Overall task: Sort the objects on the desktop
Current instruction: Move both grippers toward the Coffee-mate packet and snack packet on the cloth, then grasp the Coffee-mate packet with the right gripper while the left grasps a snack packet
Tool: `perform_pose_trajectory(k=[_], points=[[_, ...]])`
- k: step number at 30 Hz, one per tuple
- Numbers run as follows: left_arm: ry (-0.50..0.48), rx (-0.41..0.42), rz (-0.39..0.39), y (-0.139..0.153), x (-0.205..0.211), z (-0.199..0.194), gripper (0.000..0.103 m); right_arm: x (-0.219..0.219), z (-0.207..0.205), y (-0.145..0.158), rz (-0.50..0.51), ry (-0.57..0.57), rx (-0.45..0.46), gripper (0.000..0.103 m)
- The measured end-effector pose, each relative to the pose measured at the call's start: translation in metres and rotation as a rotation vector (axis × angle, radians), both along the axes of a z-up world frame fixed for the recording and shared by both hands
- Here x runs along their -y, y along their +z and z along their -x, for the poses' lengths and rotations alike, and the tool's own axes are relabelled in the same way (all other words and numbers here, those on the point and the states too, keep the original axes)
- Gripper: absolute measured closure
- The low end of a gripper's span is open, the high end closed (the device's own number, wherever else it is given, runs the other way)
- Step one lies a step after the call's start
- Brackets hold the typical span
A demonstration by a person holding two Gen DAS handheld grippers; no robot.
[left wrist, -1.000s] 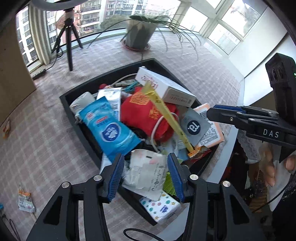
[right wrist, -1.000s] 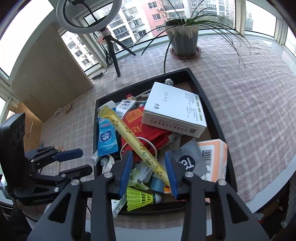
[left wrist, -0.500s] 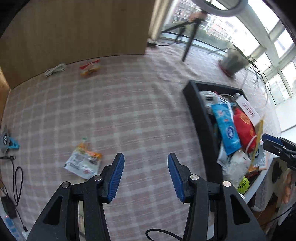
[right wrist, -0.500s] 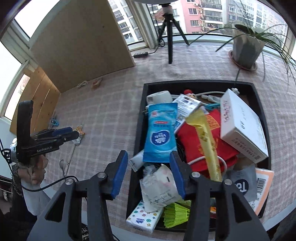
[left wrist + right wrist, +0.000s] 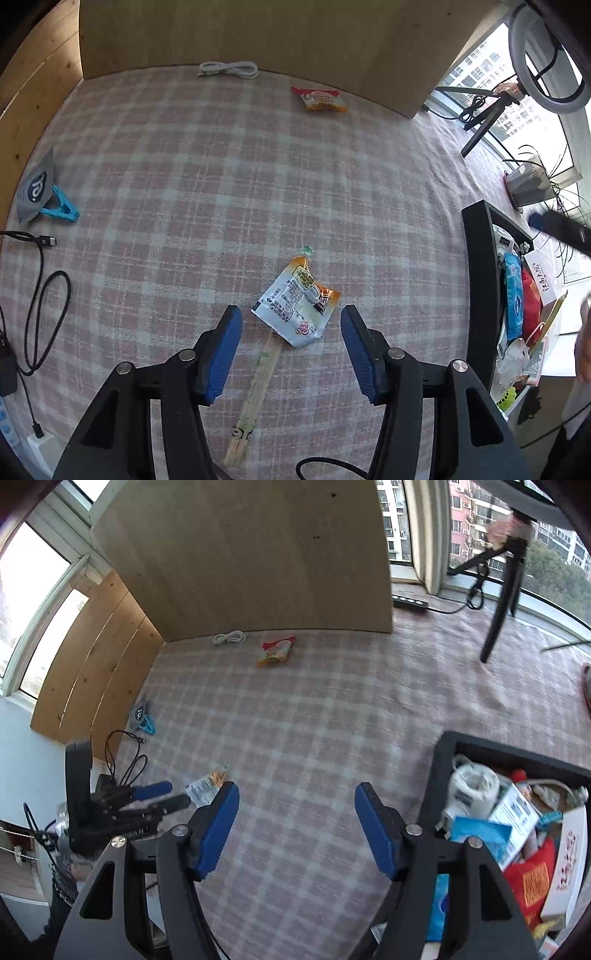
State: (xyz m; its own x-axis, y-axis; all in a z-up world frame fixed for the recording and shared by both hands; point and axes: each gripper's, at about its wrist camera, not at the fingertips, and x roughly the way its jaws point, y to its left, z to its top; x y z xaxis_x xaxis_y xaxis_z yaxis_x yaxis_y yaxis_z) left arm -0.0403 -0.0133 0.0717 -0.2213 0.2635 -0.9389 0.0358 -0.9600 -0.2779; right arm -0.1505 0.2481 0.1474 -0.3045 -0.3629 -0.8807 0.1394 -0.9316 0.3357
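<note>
We hold two tools over a bench [image 5: 229, 177] draped in a soft pink-and-white checked cloth. Both views, filled a second ago by the crowded black tray [image 5: 478, 273], now look out over open cloth, so both hands have swung away from it toward the sorting area. In the left wrist view, the left tool [image 5: 291, 349] hangs released, its ribbed blue pads [image 5: 223, 347] having just spread wider, with nothing pinched between them. Just beyond its tips, at twelve o'clock, lies a crinkly white-and-orange snack packet [image 5: 297, 308], flat and glossy, resting partly over a slim paper-sleeved pair of chopsticks [image 5: 255, 391] that runs back toward six o'clock. We judge this packet to be the left tool's next pickup. The tray sits at three o'clock, still heaped with pouches, a red bag and a white box. Farther off, a second snack packet [image 5: 319, 99] and a coiled white cable [image 5: 228, 69] lie at twelve o'clock against a plywood board; a grey pouch [image 5: 36, 186] on a blue clip lies at nine o'clock. In the right wrist view, the right tool [image 5: 297, 829] is also released and empty, its jaws having just opened wide above bare cloth, the tray at four o'clock.
</note>
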Motion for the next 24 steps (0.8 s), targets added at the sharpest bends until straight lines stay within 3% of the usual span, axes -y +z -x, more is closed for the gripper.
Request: perform_pose_trajectory(k=[5, 15, 24], points=[[0.009, 0.02, -0.023, -0.012, 0.003, 0.005, 0.05, 0.033, 0.064, -0.024, 0.021, 0.012, 0.04, 0.039], [-0.006, 0.036, -0.009, -0.026, -0.008, 0.011, 0.05, 0.089, 0.172, -0.083, -0.052, -0.011, 0.104, 0.039], [0.023, 0.032, -0.024, -0.034, -0.004, 0.018, 0.052, 0.137, 0.212, -0.127, -0.172, 0.023, 0.158, 0.039]])
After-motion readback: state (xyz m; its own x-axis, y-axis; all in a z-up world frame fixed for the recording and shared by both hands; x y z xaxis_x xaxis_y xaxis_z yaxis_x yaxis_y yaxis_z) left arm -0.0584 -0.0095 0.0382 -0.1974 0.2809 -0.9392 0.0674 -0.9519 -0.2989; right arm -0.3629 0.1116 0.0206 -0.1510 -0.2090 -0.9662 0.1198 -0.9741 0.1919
